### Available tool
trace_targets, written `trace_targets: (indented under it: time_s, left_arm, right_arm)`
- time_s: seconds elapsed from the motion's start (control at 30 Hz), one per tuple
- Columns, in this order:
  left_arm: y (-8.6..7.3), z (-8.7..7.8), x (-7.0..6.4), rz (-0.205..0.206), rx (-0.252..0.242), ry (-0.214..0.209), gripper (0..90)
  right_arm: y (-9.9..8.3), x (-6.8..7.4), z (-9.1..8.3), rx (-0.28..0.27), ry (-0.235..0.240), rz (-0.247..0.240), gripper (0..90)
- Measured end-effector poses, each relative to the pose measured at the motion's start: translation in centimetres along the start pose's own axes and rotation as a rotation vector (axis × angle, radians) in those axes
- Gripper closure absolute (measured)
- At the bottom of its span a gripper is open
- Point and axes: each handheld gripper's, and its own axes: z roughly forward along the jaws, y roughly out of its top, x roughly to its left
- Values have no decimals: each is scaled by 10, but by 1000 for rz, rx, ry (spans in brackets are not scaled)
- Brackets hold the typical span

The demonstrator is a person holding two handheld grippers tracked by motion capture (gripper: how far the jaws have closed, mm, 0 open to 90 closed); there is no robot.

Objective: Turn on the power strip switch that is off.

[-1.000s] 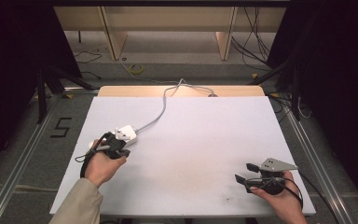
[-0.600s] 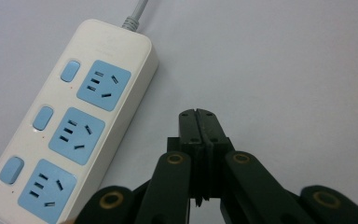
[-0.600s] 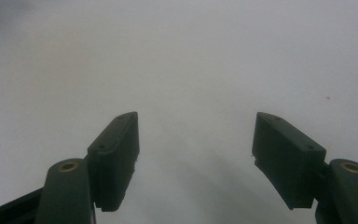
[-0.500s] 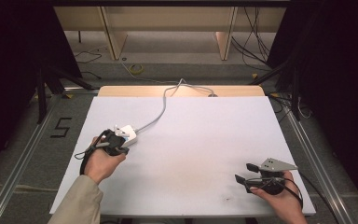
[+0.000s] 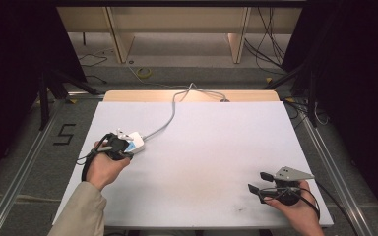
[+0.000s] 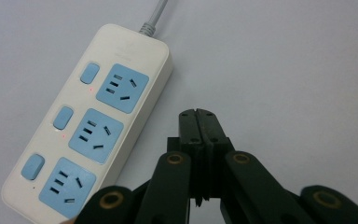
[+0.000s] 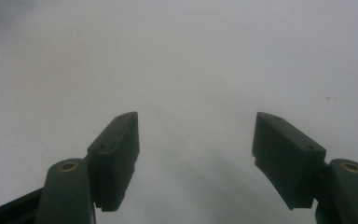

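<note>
Lying on the white table (image 5: 202, 147), a three-socket power strip (image 6: 88, 126) is flanked by the left gripper (image 6: 198, 116), jaws pressed together; the right gripper (image 7: 196, 154) is held spread apart.

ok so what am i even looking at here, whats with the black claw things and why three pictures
A person sits at a white table and holds a hand tool with two black jaws in each hand. The high view looks down from above. The other two pictures come from small cameras riding on each tool, looking along its jaws. The left gripper has its jaws pressed together, holding nothing, beside a white power strip with three blue sockets and a grey cord trailing off the far edge. The right gripper is open over bare table, also holding nothing.
</note>
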Motion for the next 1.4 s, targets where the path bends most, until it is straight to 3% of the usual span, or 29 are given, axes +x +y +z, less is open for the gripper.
trace_targets:
  time_s: [1.4]
  left_arm:
    - [-4, 0, 32, -75, 26, 39, 899]
  right_arm:
    - [0, 0, 0, 0, -3, -3, 326]
